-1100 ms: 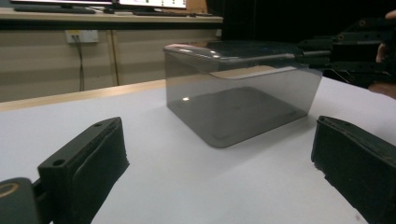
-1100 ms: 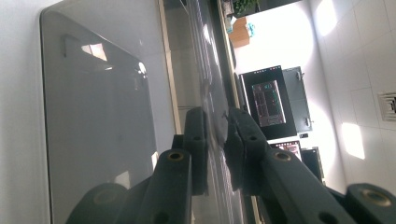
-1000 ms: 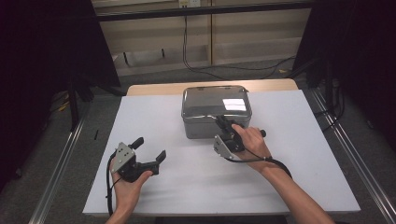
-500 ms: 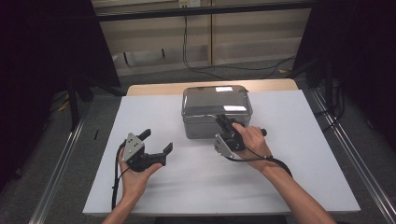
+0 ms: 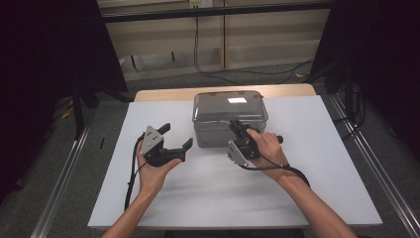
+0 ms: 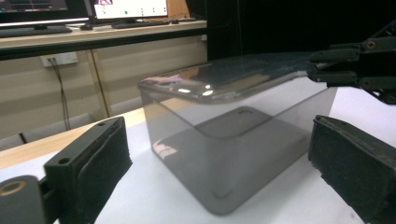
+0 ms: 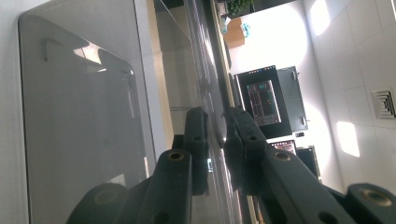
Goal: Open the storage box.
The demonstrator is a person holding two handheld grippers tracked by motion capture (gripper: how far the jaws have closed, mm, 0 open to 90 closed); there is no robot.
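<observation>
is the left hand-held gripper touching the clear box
No, the left hand-held gripper hangs open beside the clear box, with bare white table showing between them.

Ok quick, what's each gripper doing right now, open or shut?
Left gripper: open, holding nothing, facing the box.
Right gripper: shut on the lid edge.

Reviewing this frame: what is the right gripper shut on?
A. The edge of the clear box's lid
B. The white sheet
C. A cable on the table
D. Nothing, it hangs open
A: the right gripper has its jaws closed on the lid rim of the clear box, seen edge-on between them in the right gripper view.
</observation>
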